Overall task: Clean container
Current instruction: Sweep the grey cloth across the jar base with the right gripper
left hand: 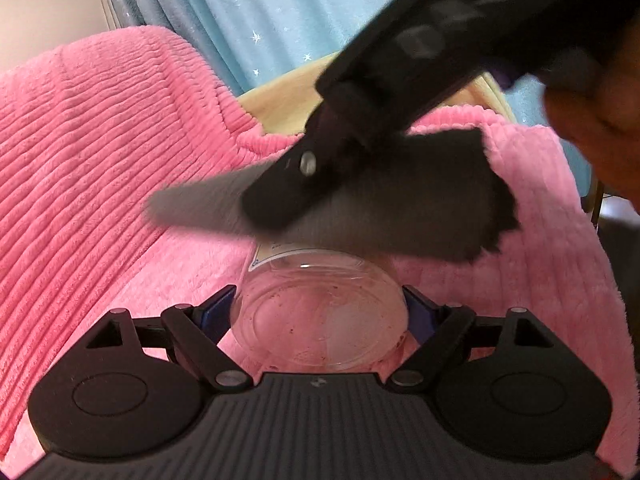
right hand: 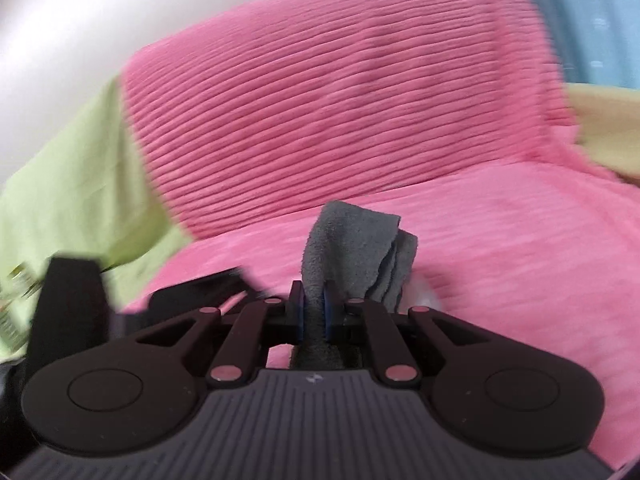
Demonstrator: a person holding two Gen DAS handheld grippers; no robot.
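We see a ribbed pink blanket (left hand: 100, 128) covering the seat and backrest that fill both views, with a blue star-print curtain (left hand: 248, 12) far behind it and a lime-green cloth (right hand: 68, 176) at the left in the right wrist view. Next in size, our right gripper (right hand: 314, 312) has its 2 blue-padded fingers pinched together on a folded grey cloth (right hand: 356, 248), which sticks up and forward past the tips. In the left wrist view that cloth hangs blurred just above the container. Our left gripper (left hand: 320, 316) has its 2 fingers clamped on the sides of a clear plastic container (left hand: 320, 320), held near the camera above the blanket. Reddish specks and smears (left hand: 296, 328) dot its transparent base.
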